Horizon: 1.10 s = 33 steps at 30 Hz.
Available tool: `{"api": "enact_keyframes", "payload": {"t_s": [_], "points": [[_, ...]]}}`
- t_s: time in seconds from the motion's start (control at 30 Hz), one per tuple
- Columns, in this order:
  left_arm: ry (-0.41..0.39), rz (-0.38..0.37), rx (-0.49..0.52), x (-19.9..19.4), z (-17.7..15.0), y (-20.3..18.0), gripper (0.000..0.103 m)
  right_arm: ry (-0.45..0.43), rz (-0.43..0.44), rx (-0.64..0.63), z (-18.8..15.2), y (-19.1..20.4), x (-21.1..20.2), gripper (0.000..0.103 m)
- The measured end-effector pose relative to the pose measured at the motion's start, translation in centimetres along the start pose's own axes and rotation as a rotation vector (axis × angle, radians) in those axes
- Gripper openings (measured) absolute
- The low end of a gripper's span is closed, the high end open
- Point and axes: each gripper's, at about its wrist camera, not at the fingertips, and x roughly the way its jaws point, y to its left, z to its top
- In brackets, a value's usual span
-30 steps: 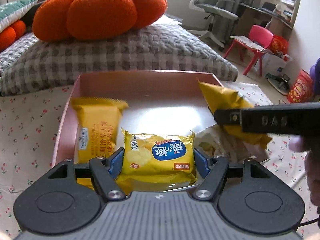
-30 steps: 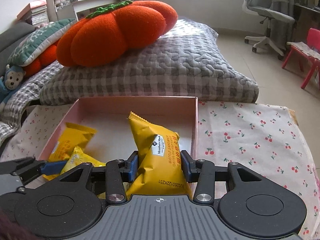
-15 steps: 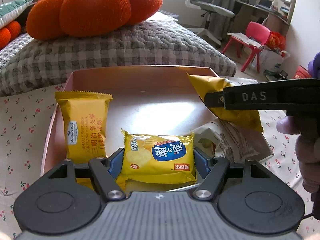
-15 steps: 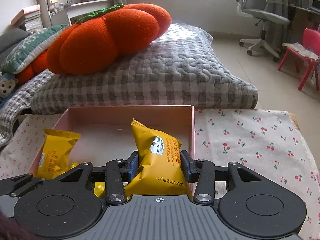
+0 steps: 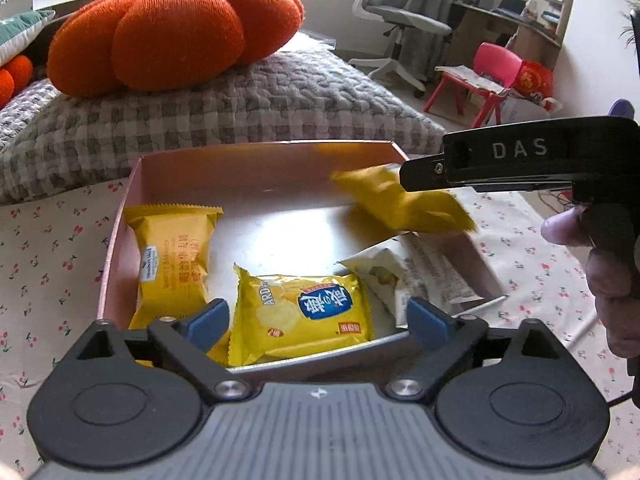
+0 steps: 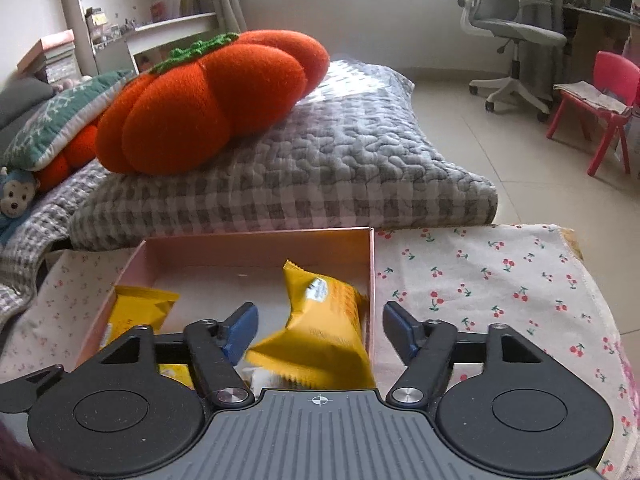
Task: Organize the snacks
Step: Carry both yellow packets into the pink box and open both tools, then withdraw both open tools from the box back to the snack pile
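Observation:
A pink box (image 5: pixel 260 168) sits on a cherry-print cloth. My left gripper (image 5: pixel 318 320) hangs over its near edge, jaws opening. A yellow chips packet with a blue logo (image 5: pixel 296 312) lies in the box between the blue pads (image 5: pixel 208 322), touching neither. My right gripper (image 6: pixel 320 330) is over the box's right side, jaws also opening. A yellow wafer packet (image 6: pixel 320 320) is blurred and tilted between its fingers, free of both pads. In the left wrist view that packet (image 5: pixel 400 204) shows under the right gripper (image 5: pixel 500 160). Another yellow wafer packet (image 5: pixel 172 256) lies at the box's left.
A white and green packet (image 5: pixel 384 276) lies in the box's right part. A person's hand (image 5: pixel 612 280) holds the right gripper. Behind the box are a grey checked cushion (image 6: pixel 320 168) and an orange pumpkin cushion (image 6: pixel 208 100). The cherry cloth (image 6: pixel 480 280) stretches to the right.
Both grippers have opened. The left let go of the chips packet, which now lies in the box. The right released the yellow wafer packet, which tips down into the box.

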Motion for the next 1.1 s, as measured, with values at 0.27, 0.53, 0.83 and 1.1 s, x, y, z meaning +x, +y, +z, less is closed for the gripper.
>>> {"api": "enact_keyframes", "payload": {"t_s": [0.27, 0.53, 0.83, 1.1], "points": [[0.004, 0.009, 0.054, -2.7, -1.0, -0.6, 0.102, 0.023, 0.000, -0.073, -0.9, 0.9, -3.5, 0.089], [0.018, 0.073, 0.082, -5.7, -3.5, 0.2, 0.102, 0.040, 0.000, -0.190, -3.3, 2.1, -7.3, 0.092], [0.026, 0.093, 0.068, -8.0, -5.9, 1.6, 0.102, 0.054, 0.043, -0.224, -6.1, 3.1, -10.5, 0.094], [0.032, 0.104, 0.071, -9.1, -8.4, 2.5, 0.102, 0.051, 0.056, -0.208, -8.3, 3.0, -11.7, 0.097]]}}
